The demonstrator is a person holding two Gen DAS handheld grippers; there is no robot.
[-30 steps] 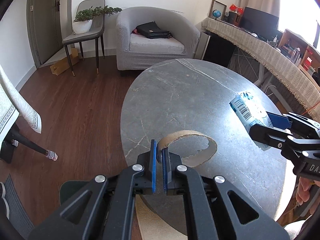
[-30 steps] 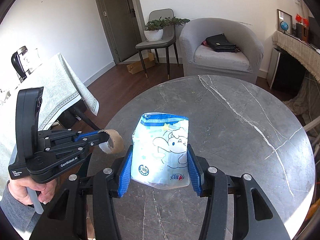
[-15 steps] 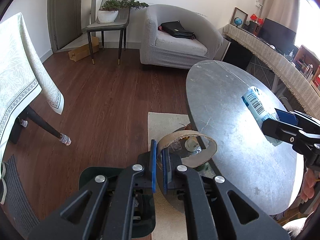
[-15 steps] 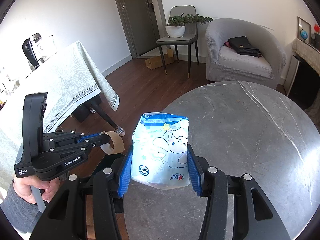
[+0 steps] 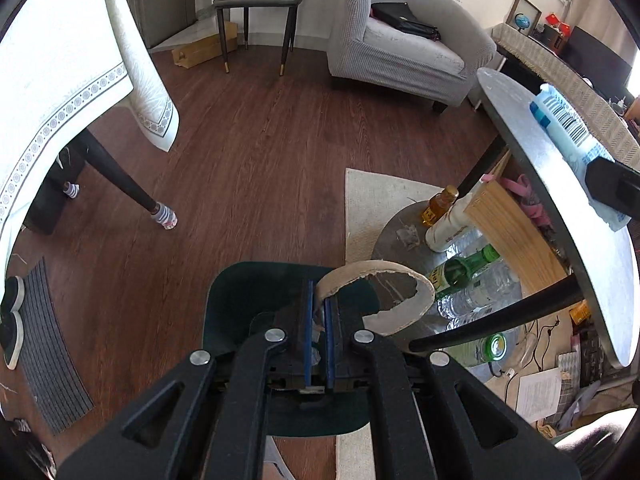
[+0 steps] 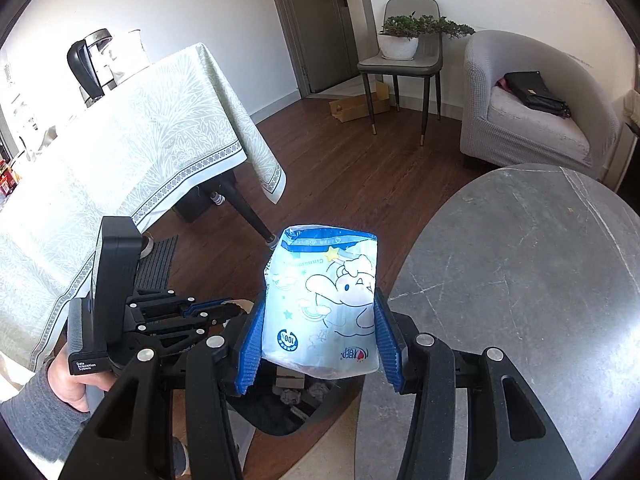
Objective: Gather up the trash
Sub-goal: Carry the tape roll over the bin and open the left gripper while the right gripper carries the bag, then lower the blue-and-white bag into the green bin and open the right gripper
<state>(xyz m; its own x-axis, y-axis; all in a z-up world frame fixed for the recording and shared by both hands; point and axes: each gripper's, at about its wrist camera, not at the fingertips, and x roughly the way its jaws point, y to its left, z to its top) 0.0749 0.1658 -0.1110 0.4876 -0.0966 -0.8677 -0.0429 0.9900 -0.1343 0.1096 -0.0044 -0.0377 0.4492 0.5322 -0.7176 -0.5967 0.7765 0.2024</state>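
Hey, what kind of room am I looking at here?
Most likely a home living and dining room: a grey armchair, a dining table under a patterned tablecloth, a round stone-look table and wood flooring.

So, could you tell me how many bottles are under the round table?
4 visible: an amber bottle, a white bottle beside it, a green glass bottle and a clear plastic bottle lying nearer. Others may be hidden.

Noted pale blue cartoon print on the wrapper (image 6: 320, 300), tan on the cardboard ring (image 5: 380, 296), dark green on the bin (image 5: 256, 292), grey veining on the table (image 6: 520, 288), pale leaf-patterned tablecloth (image 6: 140, 128)
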